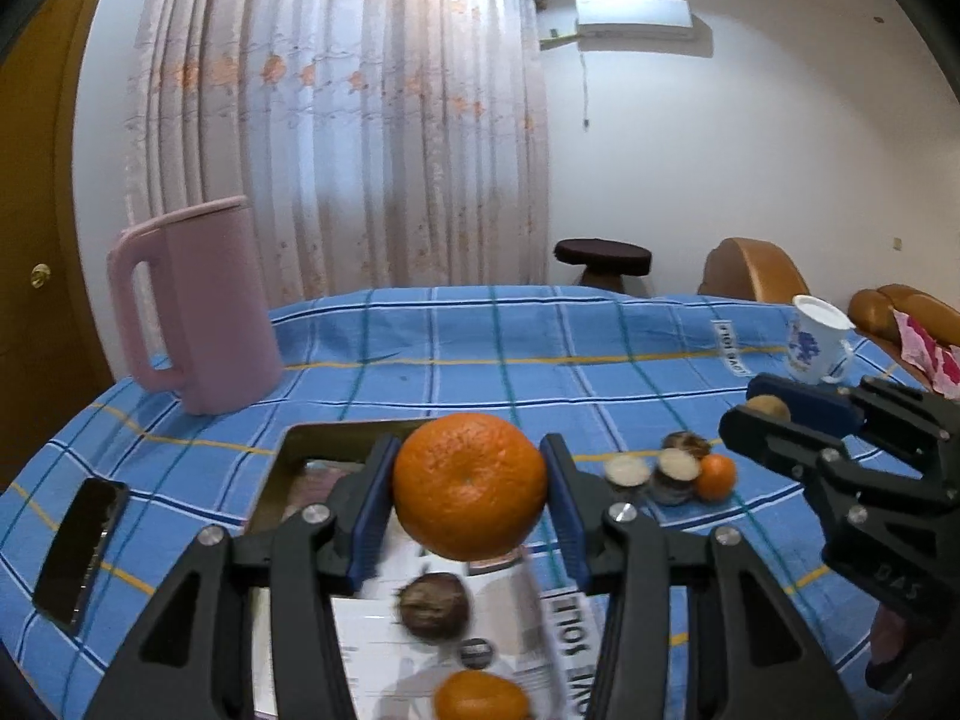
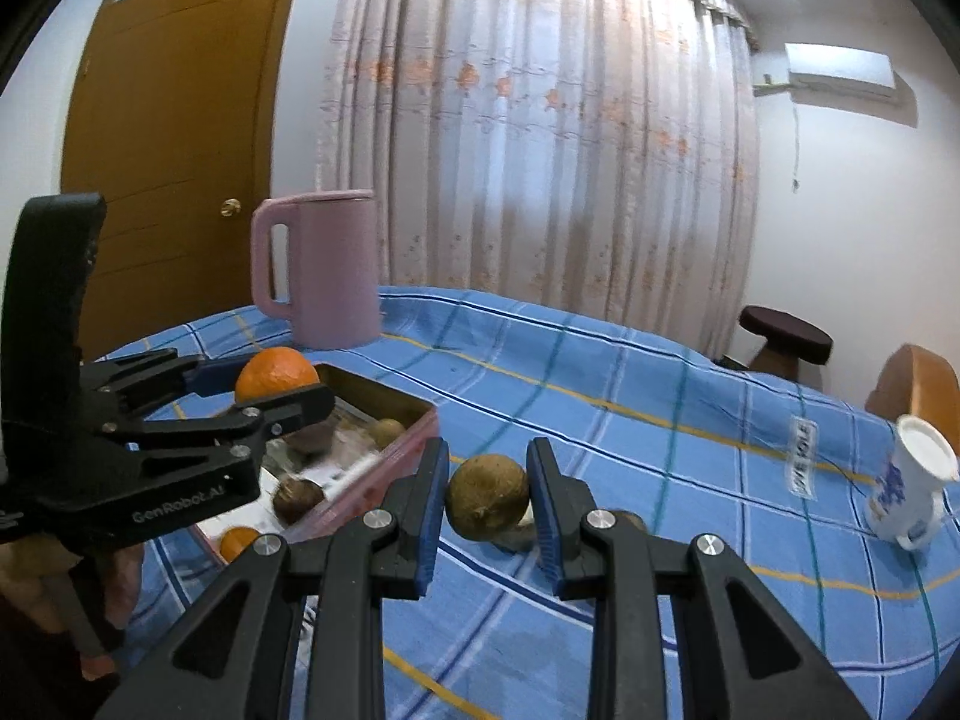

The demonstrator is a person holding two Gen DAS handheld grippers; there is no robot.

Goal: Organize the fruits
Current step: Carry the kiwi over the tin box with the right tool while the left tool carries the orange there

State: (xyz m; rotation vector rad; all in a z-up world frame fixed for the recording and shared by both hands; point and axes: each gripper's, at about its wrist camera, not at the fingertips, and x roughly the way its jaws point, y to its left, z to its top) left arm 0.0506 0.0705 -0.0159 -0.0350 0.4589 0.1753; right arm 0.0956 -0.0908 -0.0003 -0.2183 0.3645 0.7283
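Note:
My left gripper [image 1: 470, 489] is shut on a large orange [image 1: 470, 485] and holds it above a rectangular tray [image 1: 336, 433]. In the tray lie a dark brown fruit [image 1: 433, 606] and a small orange [image 1: 482, 696]. My right gripper [image 2: 488, 501] is shut on a brown round fruit [image 2: 488, 496], held above the blue checked cloth, right of the tray [image 2: 384, 399]. The right gripper also shows in the left wrist view [image 1: 774, 405]. The left gripper with its orange [image 2: 276, 373] shows in the right wrist view. More fruits [image 1: 678, 471], with a small orange [image 1: 717, 476], lie on the cloth.
A pink jug [image 1: 204, 312] stands at the back left of the table. A black phone [image 1: 81, 549] lies left of the tray. A white and blue cup [image 1: 816, 339] stands at the far right. A stool [image 1: 603, 261] and chairs stand behind the table.

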